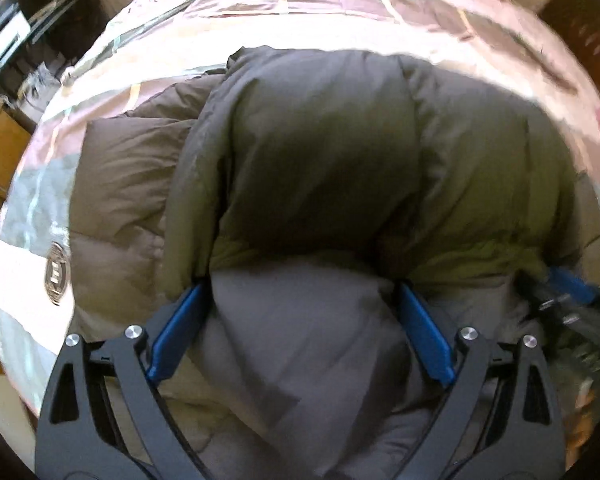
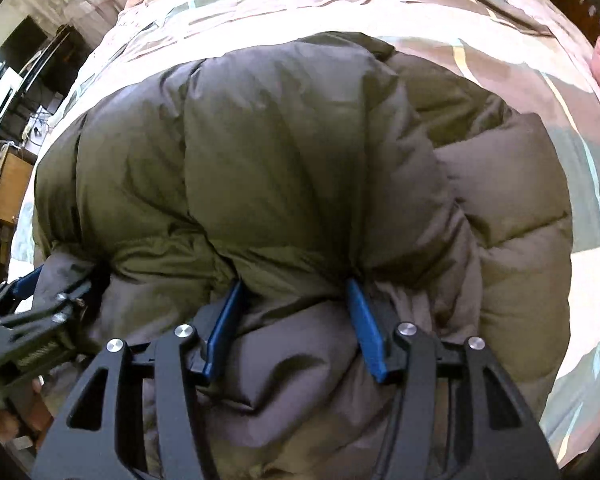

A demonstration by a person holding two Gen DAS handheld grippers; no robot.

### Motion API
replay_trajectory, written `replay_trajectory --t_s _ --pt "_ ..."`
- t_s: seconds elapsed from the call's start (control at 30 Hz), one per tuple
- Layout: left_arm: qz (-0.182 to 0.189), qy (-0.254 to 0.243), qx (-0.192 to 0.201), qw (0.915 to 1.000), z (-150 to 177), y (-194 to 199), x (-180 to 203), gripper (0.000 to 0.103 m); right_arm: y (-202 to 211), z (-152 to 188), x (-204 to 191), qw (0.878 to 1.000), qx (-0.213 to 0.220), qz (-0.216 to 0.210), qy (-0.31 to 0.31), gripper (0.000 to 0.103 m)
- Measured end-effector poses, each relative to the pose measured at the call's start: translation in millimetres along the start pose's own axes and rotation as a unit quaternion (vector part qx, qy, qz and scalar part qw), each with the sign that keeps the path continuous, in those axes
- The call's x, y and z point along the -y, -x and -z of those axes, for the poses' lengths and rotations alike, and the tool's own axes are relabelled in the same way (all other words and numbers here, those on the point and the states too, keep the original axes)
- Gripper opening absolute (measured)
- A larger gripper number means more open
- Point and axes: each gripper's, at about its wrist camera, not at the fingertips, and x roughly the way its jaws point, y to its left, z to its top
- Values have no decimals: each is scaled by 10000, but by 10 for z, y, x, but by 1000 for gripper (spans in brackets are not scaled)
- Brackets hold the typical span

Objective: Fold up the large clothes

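On the bed point(image 2: 480, 20), both tools, left tool point(image 1: 300, 284) and right tool point(image 2: 296, 284), are pinching the puffy jacket point(image 2: 280, 160); slick padding risks slipping free.

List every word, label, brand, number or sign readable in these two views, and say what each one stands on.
None can be read for sure.
Round badge on the puffer jacket, left wrist view: a silver emblem with a blocky mark at its centre, perhaps an "E"; any ring lettering is too blurred to read.
Patterned bedspread: small dark marks near the far edge, too small and blurred to read.
Right wrist view: no text visible.
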Motion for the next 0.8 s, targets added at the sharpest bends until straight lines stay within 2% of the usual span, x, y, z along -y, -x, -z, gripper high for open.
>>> replay_trajectory --t_s 0.07,0.13,0.23,0.27,0.33,0.43,0.5,0.57,0.67,0.8 --pt "-72 -36 8 10000 33 -11 14 96 78 37 101 9996 47 -164 -244 55" --pt "66 62 115 9999 36 100 6 94 254 97 128 9986 257 -317 -336 55" --pt "608 78 267 9978 133 416 28 94 609 304 16 9957 666 -629 124 57" --pt "914 3 273 9954 218 537 53 94 677 379 -29 9948 703 -675 280 59" --pt "1258 -100 140 9919 298 594 102 93 719 555 -97 9944 592 -703 528 59" --pt "1126 -392 -98 9928 433 493 198 94 569 673 -65 9948 314 -760 601 59" --pt "1111 -463 -272 9924 452 353 208 94 403 763 -5 9961 102 -609 634 59" --pt "1080 -511 -451 9918 466 208 217 97 254 767 67 9964 -35 -643 550 60" --pt "829 -645 -569 9928 469 63 267 98 65 754 151 9965 -235 -720 353 64" --pt "482 -738 -650 9940 476 -67 377 99 -17 769 121 9974 -280 -511 427 65"
